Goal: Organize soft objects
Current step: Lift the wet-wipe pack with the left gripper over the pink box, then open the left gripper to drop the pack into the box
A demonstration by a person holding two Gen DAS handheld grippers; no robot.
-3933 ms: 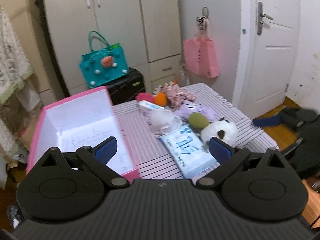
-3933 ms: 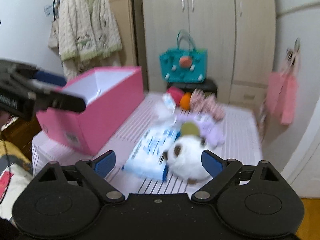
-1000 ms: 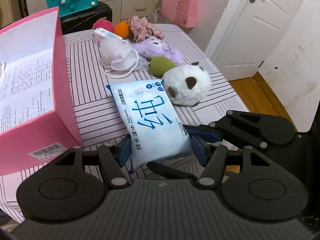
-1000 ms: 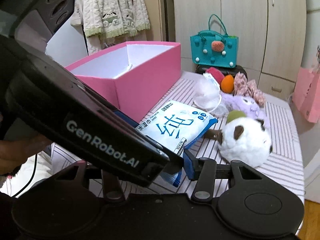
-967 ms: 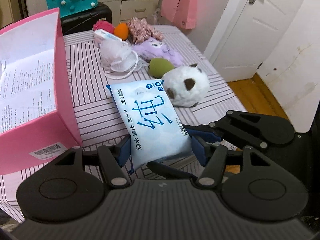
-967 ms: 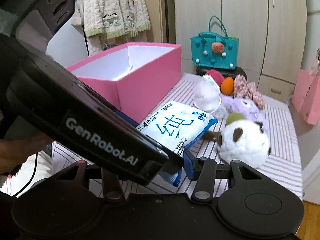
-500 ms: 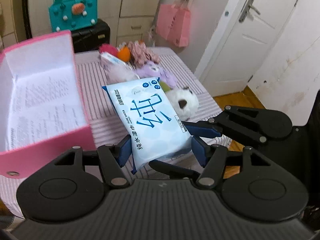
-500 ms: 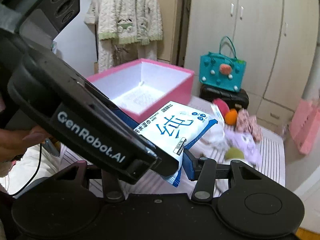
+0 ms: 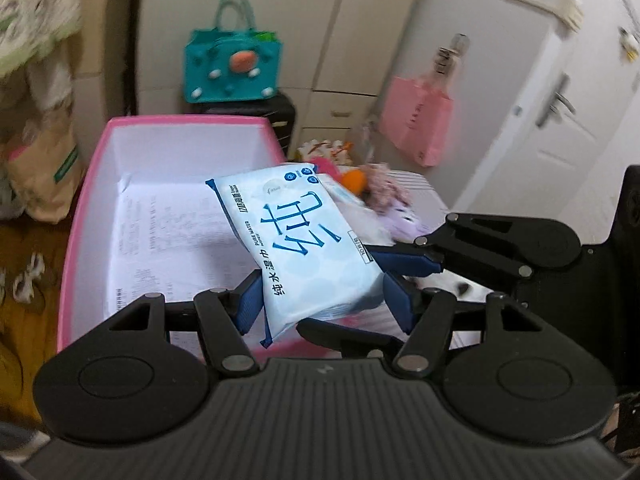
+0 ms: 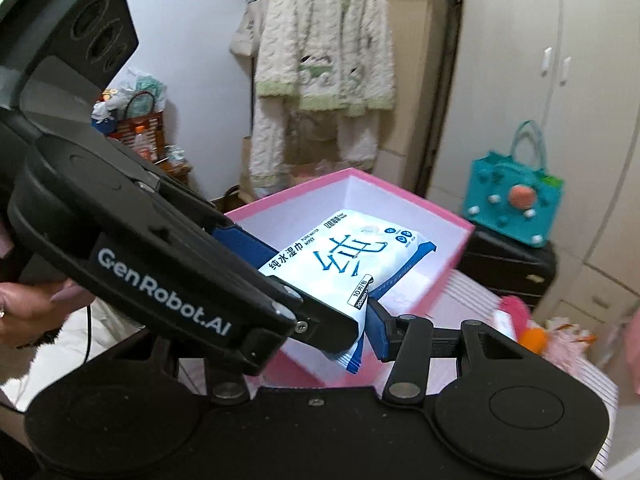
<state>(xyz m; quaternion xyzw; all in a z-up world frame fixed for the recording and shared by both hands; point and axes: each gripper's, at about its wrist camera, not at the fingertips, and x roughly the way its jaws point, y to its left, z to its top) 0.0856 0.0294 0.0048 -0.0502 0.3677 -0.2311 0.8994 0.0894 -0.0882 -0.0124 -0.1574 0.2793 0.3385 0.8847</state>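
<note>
At far left a cardigan [image 10: 320, 52] hangs on the wall. The pink box [image 9: 80, 216] sits open on the striped counter [image 9: 416, 190], a printed sheet on its floor. Above the box hangs the wipes pack [image 9: 296, 236], clear of the counter. The left claw [image 9: 324, 300] clamps its near end, pads pressed on both sides; the right claw [image 9: 404, 264] grips its right edge. Plush toys [image 9: 384, 196] lie far right, blurred. A teal bag [image 9: 232, 64] stands behind.
</note>
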